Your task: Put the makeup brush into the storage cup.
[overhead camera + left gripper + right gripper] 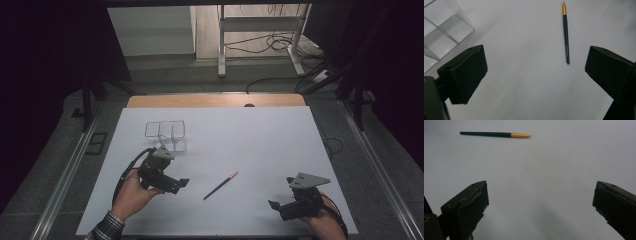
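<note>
A dark pen with an orange tip (pixel 220 185) lies flat on the white table sheet (pixel 260 140), near the middle front. My left gripper (pixel 181 184) hovers to the pen's left, open and empty; in its own view the pen (pixel 566 33) lies ahead between its jaws. My right gripper (pixel 274 205) sits at the front right, open and empty, and the pen (pixel 495 134) lies far ahead at its upper left. A clear plastic organiser with several compartments (pixel 166 134) stands behind the left gripper; its corner (pixel 445 30) shows at the left gripper view's upper left.
The sheet covers a wooden table whose far edge (pixel 215 100) stays bare. Beyond it stand a metal frame (pixel 260 35) and floor cables (pixel 272 45). Dark curtains flank both sides. Metal rails (pixel 65 175) run along the table's left and right.
</note>
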The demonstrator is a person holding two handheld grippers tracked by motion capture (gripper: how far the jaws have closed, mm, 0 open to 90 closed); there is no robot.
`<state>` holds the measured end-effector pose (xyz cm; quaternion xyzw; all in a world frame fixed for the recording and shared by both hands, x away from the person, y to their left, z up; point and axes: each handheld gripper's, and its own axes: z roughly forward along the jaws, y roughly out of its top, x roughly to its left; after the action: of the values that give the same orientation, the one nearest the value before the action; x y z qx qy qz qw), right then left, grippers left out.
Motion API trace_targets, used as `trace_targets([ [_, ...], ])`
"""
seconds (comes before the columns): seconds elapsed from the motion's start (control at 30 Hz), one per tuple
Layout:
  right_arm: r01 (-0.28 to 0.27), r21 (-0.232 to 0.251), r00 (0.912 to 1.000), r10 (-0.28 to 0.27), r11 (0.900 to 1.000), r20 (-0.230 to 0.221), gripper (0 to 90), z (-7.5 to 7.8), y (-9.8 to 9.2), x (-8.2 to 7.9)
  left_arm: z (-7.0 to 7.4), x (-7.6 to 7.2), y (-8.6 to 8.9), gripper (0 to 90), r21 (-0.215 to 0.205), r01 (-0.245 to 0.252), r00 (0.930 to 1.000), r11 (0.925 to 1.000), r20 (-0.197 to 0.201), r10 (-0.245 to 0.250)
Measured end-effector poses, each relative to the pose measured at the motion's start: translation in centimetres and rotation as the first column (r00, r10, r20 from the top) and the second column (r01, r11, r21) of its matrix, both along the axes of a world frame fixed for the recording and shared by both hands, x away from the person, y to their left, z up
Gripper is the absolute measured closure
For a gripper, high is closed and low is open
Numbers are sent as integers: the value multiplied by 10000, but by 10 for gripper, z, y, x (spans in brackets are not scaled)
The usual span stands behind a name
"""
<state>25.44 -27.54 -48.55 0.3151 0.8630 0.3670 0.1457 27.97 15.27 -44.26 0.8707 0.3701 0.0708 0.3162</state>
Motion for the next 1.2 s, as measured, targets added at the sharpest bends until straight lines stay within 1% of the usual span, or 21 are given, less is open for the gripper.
trace_targets([
  [0.17, 51, 72, 10000, -51, 10000, -9, 4, 0, -1, 0, -1, 5, -7, 45, 99, 74, 9999, 9999, -88, -73],
  [0.4, -5, 22, 10000, 5, 10000, -39, 4, 0, -1, 0, -2, 11, -21, 58, 363, 384, 9992, 9986, -126, -379],
  [0.5, -18, 28, 10000, 18, 10000, 6, 4, 0, -1, 0, -2, 13, -26, 65, 331, 461, 9988, 9984, -150, -456],
  [0.63, -26, 58, 10000, 26, 10000, 58, 4, 1, -1, 0, -2, 15, -32, 68, 396, 552, 9984, 9977, -153, -546],
  [0.67, -37, 78, 10000, 36, 10000, 67, 4, 1, -1, -1, -3, 16, -36, 68, 436, 623, 9979, 9971, -182, -616],
  [0.7, -37, 78, 10000, 36, 10000, 67, 4, 1, -1, -1, -3, 16, -36, 68, 436, 623, 9979, 9971, -182, -616],
  [0.73, -60, 63, 10000, 60, 10000, 75, 4, 1, -1, -1, -3, 18, -40, 68, 533, 713, 9973, 9960, -192, -704],
  [0.77, -60, 63, 10000, 60, 10000, 75, 4, 1, -1, -1, -3, 18, -40, 68, 533, 713, 9973, 9960, -192, -704],
  [0.8, -71, 30, 10000, 70, 10000, 58, 4, 1, 0, -1, -4, 19, -45, 68, 596, 769, 9969, 9953, -189, -759],
  [0.97, -74, 10, 10000, 74, 10000, 16, 4, 1, 0, -1, -6, 22, -52, 67, 572, 904, 9956, 9943, -314, -887],
  [1.0, -80, 2, 10000, 80, 10000, 22, 5, 1, 0, -1, -7, 24, -56, 66, 615, 1040, 9940, 9927, -407, -1017],
  [1.1, -85, -14, 10000, 85, 10000, 28, 4, 1, 0, -1, -8, 26, -62, 66, 496, 1146, 9925, 9922, -479, -1122],
  [1.2, -106, -32, 9999, 106, 9999, 30, 5, 1, 0, -1, -8, 27, -68, 70, 543, 1234, 9917, 9909, -436, -1211],
])
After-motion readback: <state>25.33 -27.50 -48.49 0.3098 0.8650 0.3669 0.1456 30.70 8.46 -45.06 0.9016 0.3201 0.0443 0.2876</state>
